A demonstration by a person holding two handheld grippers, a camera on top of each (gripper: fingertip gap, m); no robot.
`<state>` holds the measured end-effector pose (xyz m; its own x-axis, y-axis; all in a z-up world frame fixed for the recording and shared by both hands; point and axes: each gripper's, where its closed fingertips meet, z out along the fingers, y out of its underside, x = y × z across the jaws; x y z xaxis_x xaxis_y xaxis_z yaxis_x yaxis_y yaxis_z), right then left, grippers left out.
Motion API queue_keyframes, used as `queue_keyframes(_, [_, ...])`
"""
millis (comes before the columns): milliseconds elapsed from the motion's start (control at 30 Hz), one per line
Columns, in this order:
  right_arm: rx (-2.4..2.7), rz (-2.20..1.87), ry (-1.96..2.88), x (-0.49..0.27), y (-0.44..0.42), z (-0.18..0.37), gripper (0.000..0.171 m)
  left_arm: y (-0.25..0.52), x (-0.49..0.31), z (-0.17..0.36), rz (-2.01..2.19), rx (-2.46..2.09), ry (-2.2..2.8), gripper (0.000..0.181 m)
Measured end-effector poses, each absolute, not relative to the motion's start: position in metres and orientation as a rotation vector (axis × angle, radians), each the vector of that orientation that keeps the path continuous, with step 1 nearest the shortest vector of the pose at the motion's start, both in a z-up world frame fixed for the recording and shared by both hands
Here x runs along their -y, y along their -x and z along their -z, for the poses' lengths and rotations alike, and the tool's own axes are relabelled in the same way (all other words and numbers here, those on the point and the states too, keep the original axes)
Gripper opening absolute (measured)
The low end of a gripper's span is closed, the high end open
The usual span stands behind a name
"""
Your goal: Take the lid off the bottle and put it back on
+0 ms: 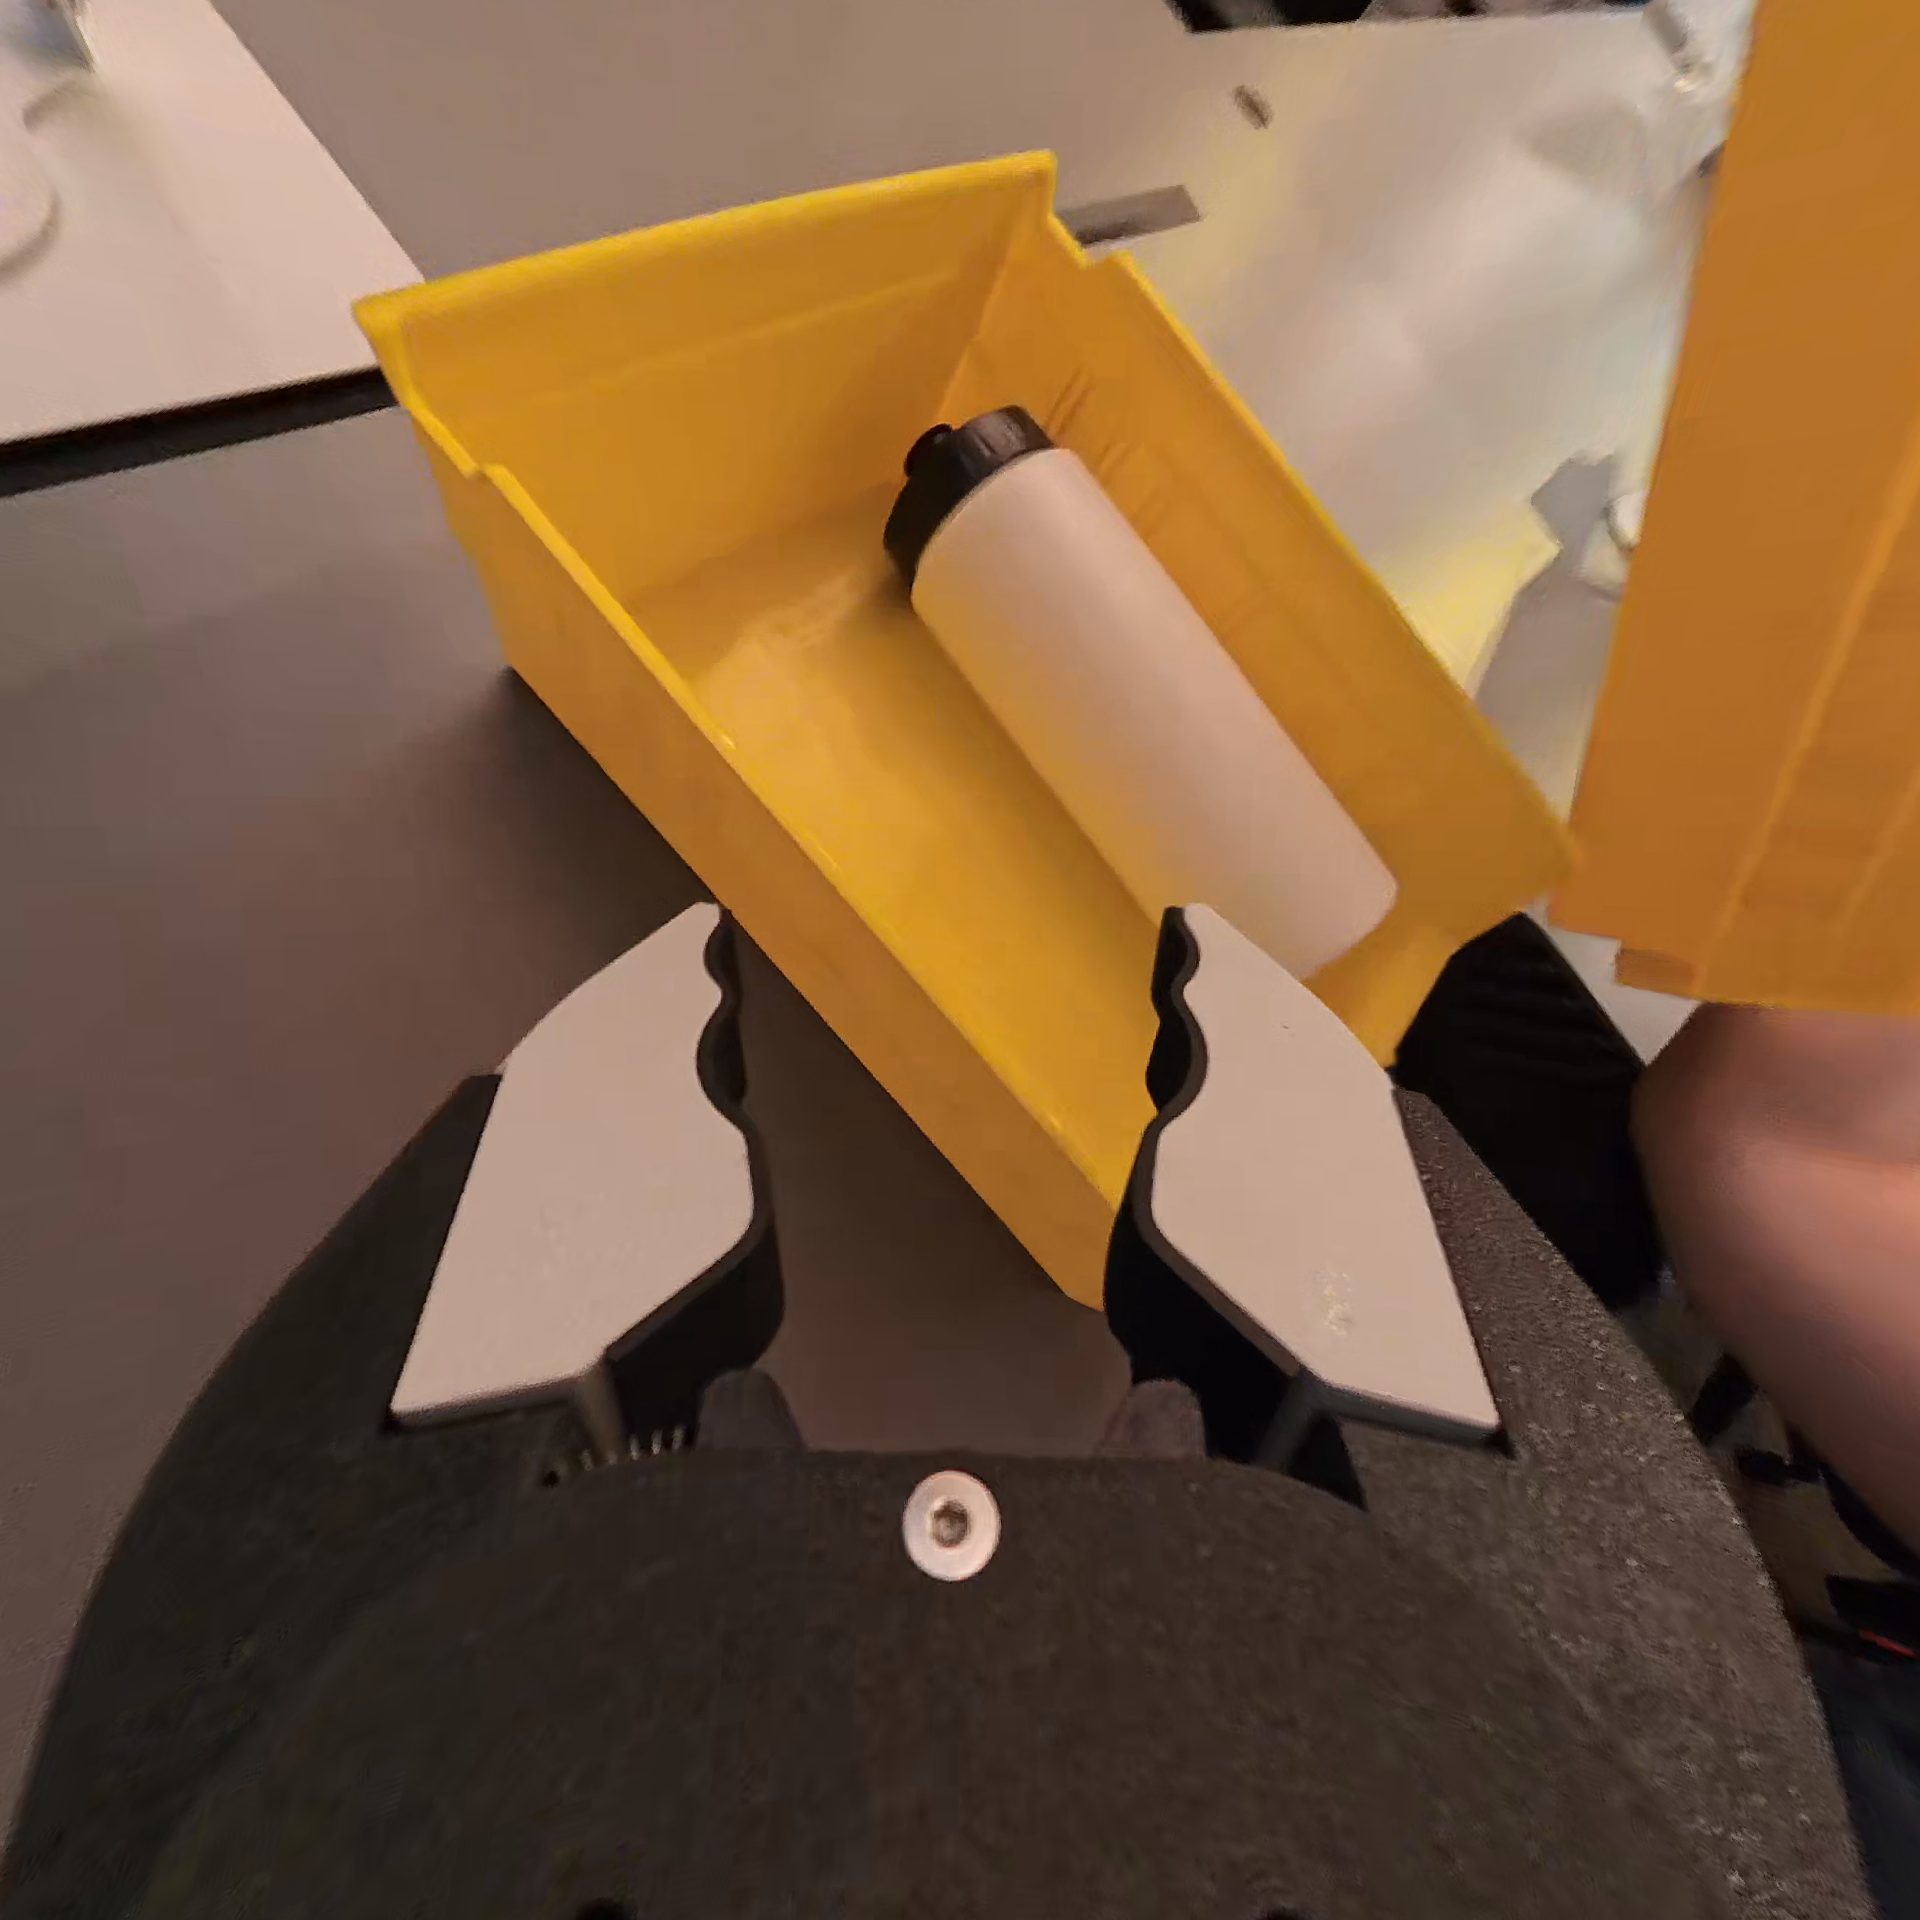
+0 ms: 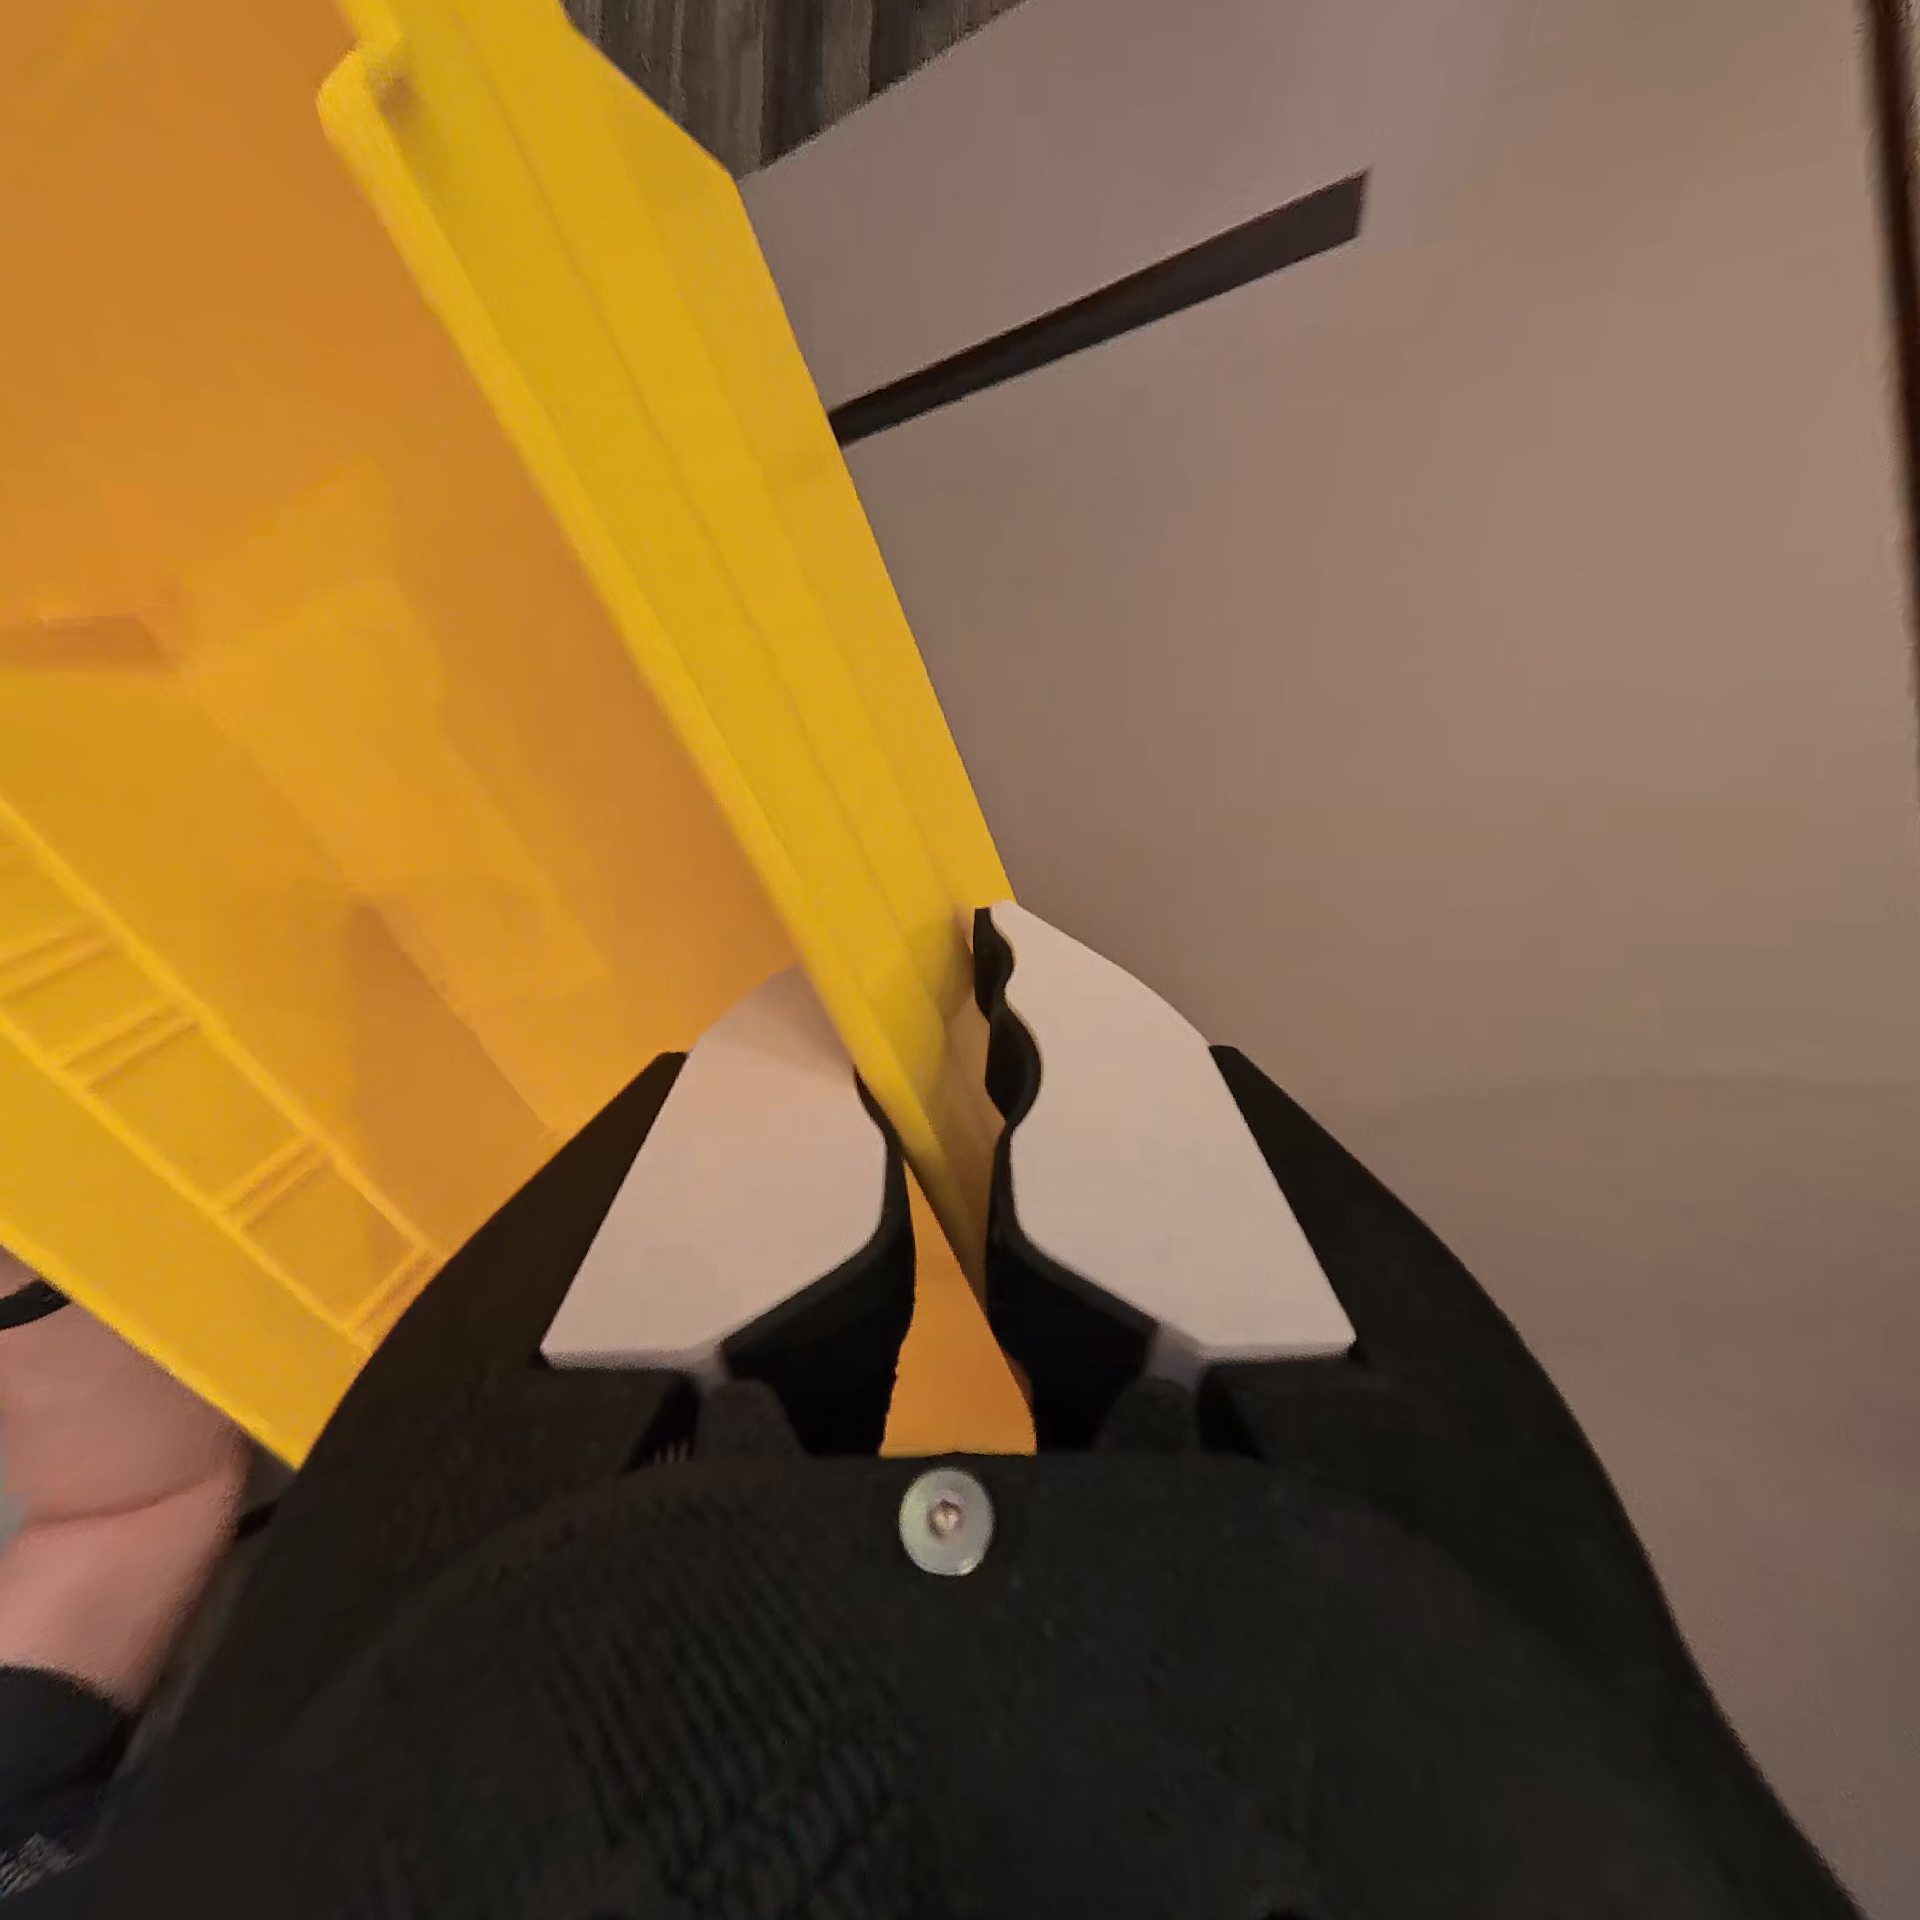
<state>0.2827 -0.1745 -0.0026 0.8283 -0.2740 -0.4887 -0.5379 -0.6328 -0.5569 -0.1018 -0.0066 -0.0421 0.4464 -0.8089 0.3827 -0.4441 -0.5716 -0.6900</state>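
Observation:
A white bottle [image 1: 1132,707] with a black lid [image 1: 956,468] screwed on lies on its side in a yellow bin [image 1: 727,343], lid end away from me. My left gripper [image 1: 945,925] is open and empty. It hovers at the bin's near corner, with its right fingertip [image 1: 1179,935] just short of the bottle's base. My right gripper [image 2: 935,966] is shut on the wall of a second yellow bin [image 2: 364,623] and holds it tilted in the air. That second bin also shows at the right edge of the left wrist view [image 1: 1766,520].
The first bin rests on a dark table [image 1: 208,779]. A lighter table [image 1: 156,260] lies beyond at the left. A person's arm [image 1: 1787,1247] is at the right, below the held bin. The right wrist view shows a pale surface [image 2: 1455,831] right of the held bin.

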Motion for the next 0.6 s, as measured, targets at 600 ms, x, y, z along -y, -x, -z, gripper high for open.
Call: queue_keyframes(600, [-0.728,-0.608,2.361,0.165,-0.302,0.059,0.019,0.105,0.005,0.096,0.719,-1.248,2.950,0.014])
